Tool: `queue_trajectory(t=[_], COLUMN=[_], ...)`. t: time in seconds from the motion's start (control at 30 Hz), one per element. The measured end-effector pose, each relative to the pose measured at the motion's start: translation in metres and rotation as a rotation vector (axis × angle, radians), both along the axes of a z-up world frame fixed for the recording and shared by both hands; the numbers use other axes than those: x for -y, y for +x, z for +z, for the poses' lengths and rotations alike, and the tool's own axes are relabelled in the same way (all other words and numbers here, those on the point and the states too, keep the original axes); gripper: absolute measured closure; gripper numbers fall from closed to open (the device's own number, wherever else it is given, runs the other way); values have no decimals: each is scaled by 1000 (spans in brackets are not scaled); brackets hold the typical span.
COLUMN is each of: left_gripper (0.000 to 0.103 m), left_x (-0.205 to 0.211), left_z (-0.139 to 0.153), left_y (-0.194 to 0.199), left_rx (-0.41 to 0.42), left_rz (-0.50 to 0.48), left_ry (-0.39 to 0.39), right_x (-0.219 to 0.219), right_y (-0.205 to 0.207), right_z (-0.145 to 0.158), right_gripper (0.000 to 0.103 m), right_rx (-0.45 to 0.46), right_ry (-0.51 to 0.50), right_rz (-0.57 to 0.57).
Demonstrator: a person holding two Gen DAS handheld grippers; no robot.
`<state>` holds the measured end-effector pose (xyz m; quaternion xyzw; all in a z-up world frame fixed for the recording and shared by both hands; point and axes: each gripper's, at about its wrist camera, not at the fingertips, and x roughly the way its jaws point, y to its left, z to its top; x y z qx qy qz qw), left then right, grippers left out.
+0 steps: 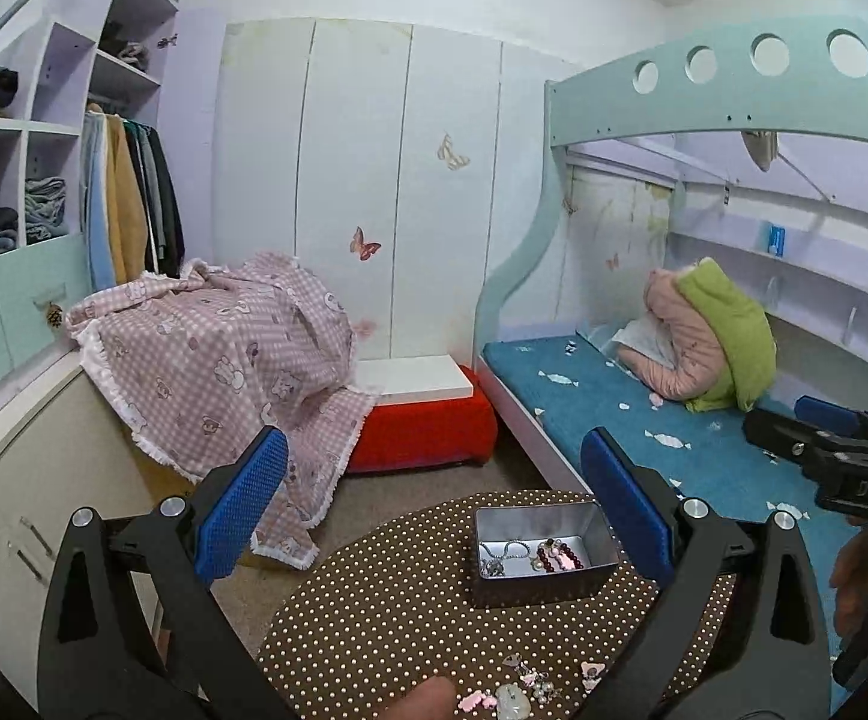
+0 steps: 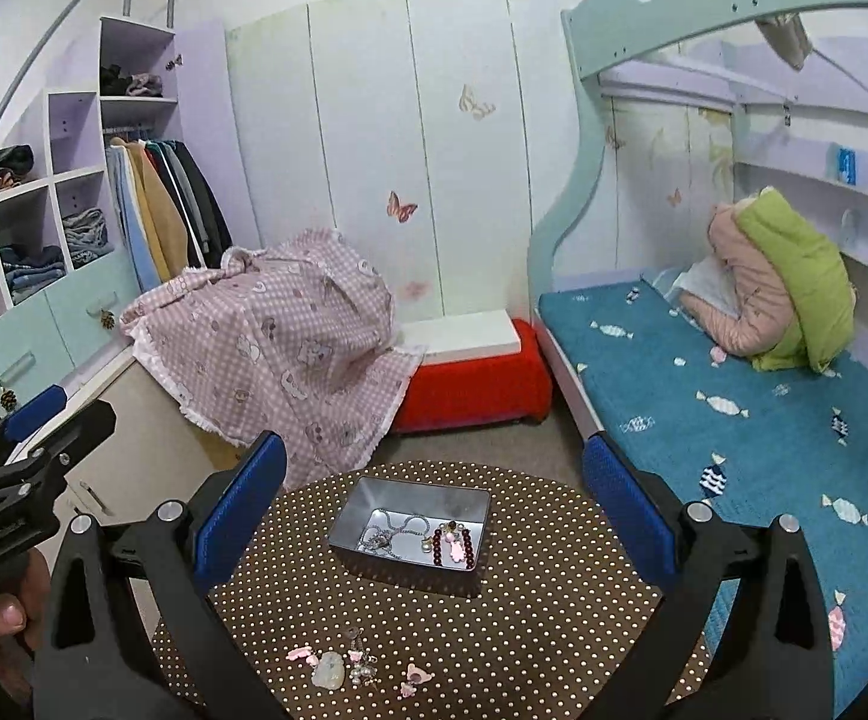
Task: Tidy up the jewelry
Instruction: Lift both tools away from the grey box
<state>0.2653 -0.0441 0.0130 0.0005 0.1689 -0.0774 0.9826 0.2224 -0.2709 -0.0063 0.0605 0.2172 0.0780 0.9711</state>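
A grey metal tin [image 1: 596, 534] [image 2: 476, 501] stands on a round brown polka-dot table [image 1: 386, 612] [image 2: 542, 618]. In it lie a silver chain [image 2: 395, 531], a dark red bead bracelet [image 1: 560, 555] [image 2: 452, 546] and a pink charm [image 2: 457, 551]. Loose pieces lie at the table's near edge: pink clips [image 2: 302, 655], a pale stone pendant [image 2: 331, 669] [image 1: 509, 699], a small cluster [image 2: 362, 666] and a pink charm [image 2: 413, 678]. My left gripper [image 1: 434, 510] and right gripper [image 2: 434, 510] are both open and empty, held above the table. Each shows at the edge of the other's view.
A bunk bed with a blue mattress [image 1: 674, 420] [image 2: 734, 408] lies right of the table. A pink checked cloth [image 1: 224, 360] covers furniture at left. A red stool with a white top [image 1: 428, 414] stands behind. Open shelves with clothes [image 1: 44, 198] are at far left.
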Motion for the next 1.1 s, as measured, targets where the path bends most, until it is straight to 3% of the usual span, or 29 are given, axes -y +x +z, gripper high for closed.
queue_trajectory(t=[0.4,0.73,0.93,1.1], left_gripper=[5,5,5,5], left_x=[-16,-23,-21,-15], left_z=[-7,-33,-60,-103], left_y=[-43,-64,-61,-44], left_rx=[17,-14,-63,-166], left_rz=[50,43,21,-10], left_ry=[-6,-20,13,72], right_x=[-8,-12,-10,-6], right_y=[-45,-65,-63,-57], right_z=[0,-12,-26,-51], right_gripper=[7,7,7,7], right_rx=[52,46,8,-66], right_ry=[-35,-51,-50,-49], right_rz=[-35,-50,-61,-67])
